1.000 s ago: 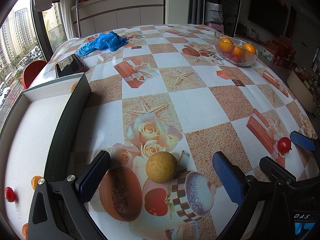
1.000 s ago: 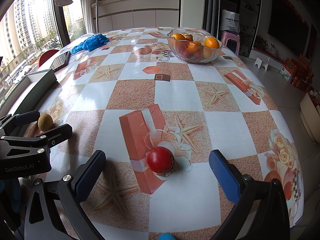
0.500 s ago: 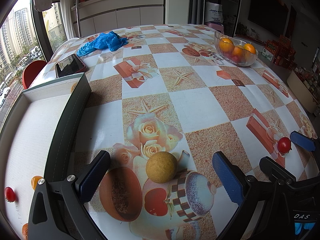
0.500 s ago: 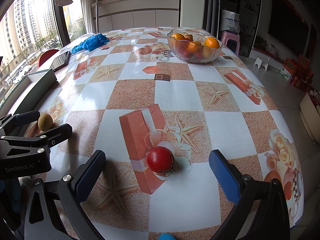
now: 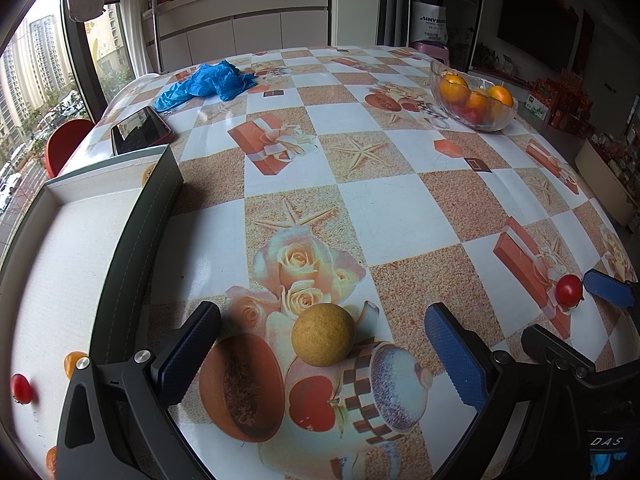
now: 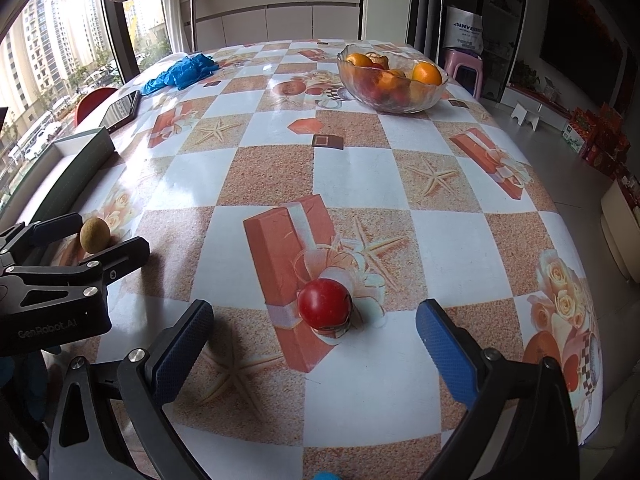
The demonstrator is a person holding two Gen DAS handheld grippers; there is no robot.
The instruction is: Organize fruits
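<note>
A round yellow-brown fruit rests on the patterned tablecloth between the spread fingers of my left gripper, which is open and not touching it. A red tomato sits on the cloth between the blue pads of my right gripper. Its jaws are closing, with clear gaps still on both sides of the tomato. Each gripper also shows at the edge of the other's view, the tomato by the right fingers and the yellow-brown fruit by the left ones.
A shallow box at the left holds a small tomato and an orange fruit. A glass bowl of oranges stands far right. A phone and a crumpled blue bag lie at the far left.
</note>
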